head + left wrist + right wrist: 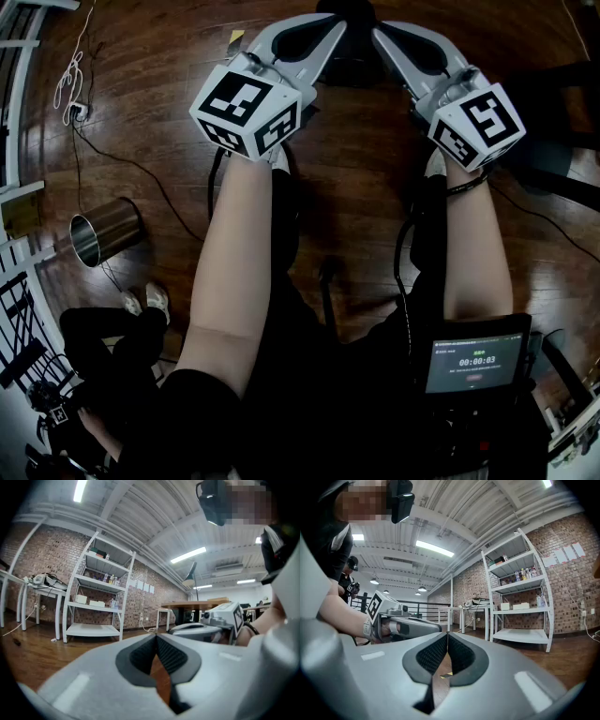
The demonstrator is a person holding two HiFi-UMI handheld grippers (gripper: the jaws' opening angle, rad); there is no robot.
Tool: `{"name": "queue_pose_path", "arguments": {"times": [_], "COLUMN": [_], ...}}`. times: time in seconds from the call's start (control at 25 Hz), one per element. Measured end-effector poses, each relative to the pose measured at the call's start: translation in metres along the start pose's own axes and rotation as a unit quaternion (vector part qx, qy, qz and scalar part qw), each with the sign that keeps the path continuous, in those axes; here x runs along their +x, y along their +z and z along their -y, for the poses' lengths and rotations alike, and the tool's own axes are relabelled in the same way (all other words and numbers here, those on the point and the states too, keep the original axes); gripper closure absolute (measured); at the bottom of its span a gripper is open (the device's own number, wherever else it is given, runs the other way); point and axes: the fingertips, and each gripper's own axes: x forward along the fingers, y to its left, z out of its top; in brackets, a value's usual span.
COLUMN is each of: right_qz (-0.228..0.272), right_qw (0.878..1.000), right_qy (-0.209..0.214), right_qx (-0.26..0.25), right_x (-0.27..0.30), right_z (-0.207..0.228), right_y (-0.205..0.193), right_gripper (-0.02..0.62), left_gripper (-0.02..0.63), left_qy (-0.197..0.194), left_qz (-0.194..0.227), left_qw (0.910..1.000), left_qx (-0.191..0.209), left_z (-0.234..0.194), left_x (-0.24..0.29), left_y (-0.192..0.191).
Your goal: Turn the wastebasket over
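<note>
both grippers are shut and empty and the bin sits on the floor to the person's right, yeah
No: the bin sits on the floor to the person's left, as the head view shows. The left gripper and right gripper are shut and empty.

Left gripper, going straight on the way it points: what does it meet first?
Nothing near: the left gripper points level over floor toward the brick wall beside the white shelf unit; depth unclear. The wastebasket lies off to its left.
</note>
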Motion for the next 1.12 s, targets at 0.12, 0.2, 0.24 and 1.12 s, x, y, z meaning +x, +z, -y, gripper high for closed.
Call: {"name": "queue_pose_path", "arguments": {"times": [0.12,0.2,0.24,1.12], "right_qz": [-0.001,-0.003,-0.003,0.016], "right_qw": [1.0,1.0,1.0,1.0], "right_qy": [0.004,0.005,0.006,-0.004], "right_qx": [-0.001,0.0,0.0,0.014], "right_x": [0.005,0.007,0.009,0.074], "right_z": [0.008,0.018,0.023,0.082], "right_y": [-0.001,0.0,0.001,0.008], "right_gripper": [0.584,0.584,0.584,0.584], "left_gripper": [0.604,0.604,0.604,0.604], "left_qy": [0.0,-0.001,-0.001,0.005], "left_qz": [0.0,0.0,0.001,0.011], "left_qw": [1.0,1.0,1.0,0.9999], "left_qx": [-0.002,-0.001,0.0,-0.01], "left_z": [-0.005,-0.008,-0.011,-0.082], "left_x": [0.01,0.018,0.023,0.058], "left_y": [0.001,0.004,0.006,0.014]}}
